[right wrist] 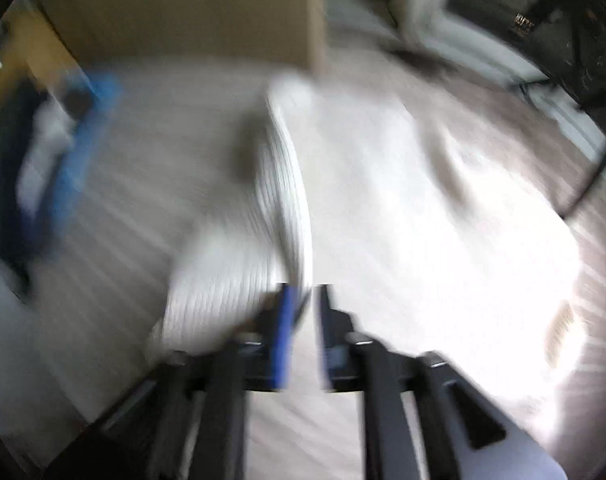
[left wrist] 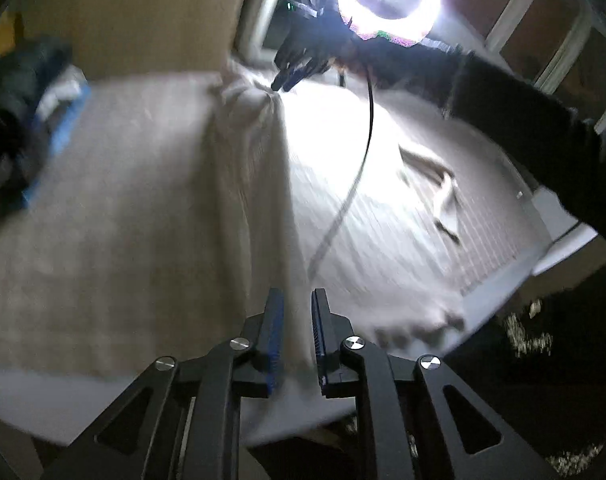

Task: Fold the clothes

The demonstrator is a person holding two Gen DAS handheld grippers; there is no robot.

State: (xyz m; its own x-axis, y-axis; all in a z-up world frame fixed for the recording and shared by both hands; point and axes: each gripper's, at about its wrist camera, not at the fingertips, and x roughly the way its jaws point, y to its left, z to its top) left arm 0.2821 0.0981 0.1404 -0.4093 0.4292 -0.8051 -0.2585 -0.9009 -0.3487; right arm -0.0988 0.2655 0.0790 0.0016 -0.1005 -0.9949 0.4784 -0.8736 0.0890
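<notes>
My left gripper [left wrist: 295, 336] pinches an edge of the white garment [left wrist: 239, 184] between jaws drawn close, and my right gripper [right wrist: 305, 320], seen from the left camera far across the bed [left wrist: 103, 220] under a ring light [left wrist: 387, 0], clamps another bunched corner of it, so the cloth hangs stretched between the two. In the blurred right view a ribbed fold of garment [right wrist: 287, 184] runs into narrow jaws. At the bed's left edge sits a blue bin [left wrist: 63, 128] with dark and pale clothes heaped in it.
</notes>
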